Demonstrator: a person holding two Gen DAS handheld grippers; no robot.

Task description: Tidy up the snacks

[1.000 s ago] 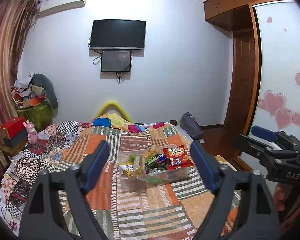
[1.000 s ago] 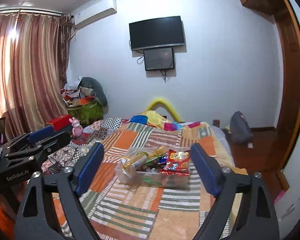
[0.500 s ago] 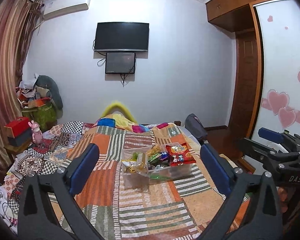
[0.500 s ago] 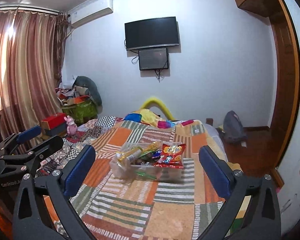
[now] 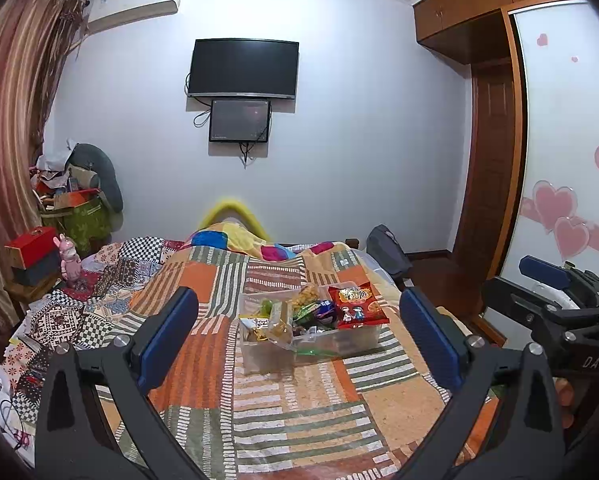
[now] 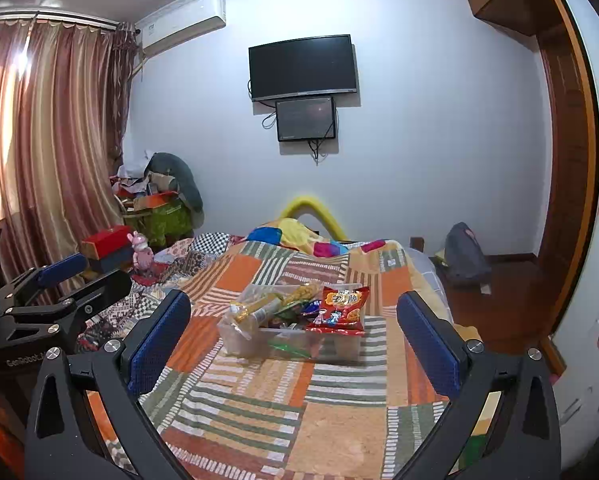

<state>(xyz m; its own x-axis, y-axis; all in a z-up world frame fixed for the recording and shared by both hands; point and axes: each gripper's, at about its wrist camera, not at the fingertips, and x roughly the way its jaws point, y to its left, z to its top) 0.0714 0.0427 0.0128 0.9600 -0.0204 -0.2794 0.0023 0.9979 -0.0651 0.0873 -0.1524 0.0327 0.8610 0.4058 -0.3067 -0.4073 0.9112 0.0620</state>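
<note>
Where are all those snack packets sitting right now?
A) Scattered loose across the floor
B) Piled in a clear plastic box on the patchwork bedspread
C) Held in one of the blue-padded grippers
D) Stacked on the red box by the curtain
B: the red snack bag and other packets lie in the clear plastic box on the bedspread, both grippers open and apart from it.

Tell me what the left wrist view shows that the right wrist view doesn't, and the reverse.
Only the left wrist view: the wardrobe door with pink hearts and the right tongs at its right edge. Only the right wrist view: the wide curtain and the left tongs at its left edge. Both: the clear snack bin on the patchwork bedspread, the red chip bag, the wall TV.
</note>
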